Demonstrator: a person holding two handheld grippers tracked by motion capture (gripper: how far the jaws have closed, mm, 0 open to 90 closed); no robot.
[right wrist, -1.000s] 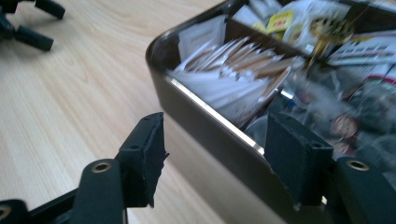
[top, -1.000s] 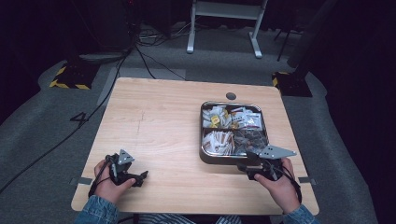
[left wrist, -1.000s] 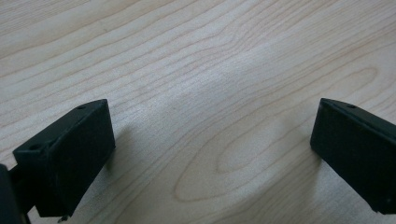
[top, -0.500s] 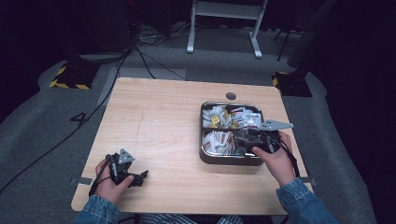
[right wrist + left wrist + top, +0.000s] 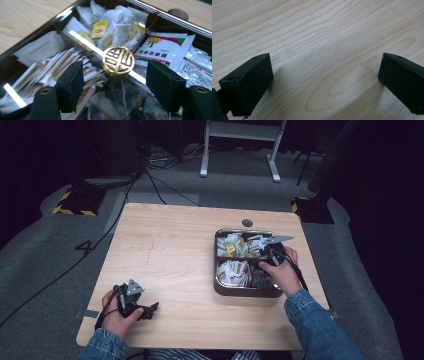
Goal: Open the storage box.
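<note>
Two grippers: our right gripper [image 5: 115, 82] hovers, jaws open, over the tray's [image 5: 245, 292] gold knob [image 5: 118, 60]; our left gripper [image 5: 324, 82] rests open-jawed on the counter [image 5: 165, 250].

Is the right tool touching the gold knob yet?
Apart. In the right gripper view the right tool stands open, with the gold knob between its jaws and clear space showing on both sides.

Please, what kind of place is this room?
Probably a studio or lab set up for recording, not a home. A lone wooden table stands on grey carpet, cables run over the floor, and hazard-striped bases sit against dark surroundings.
</note>
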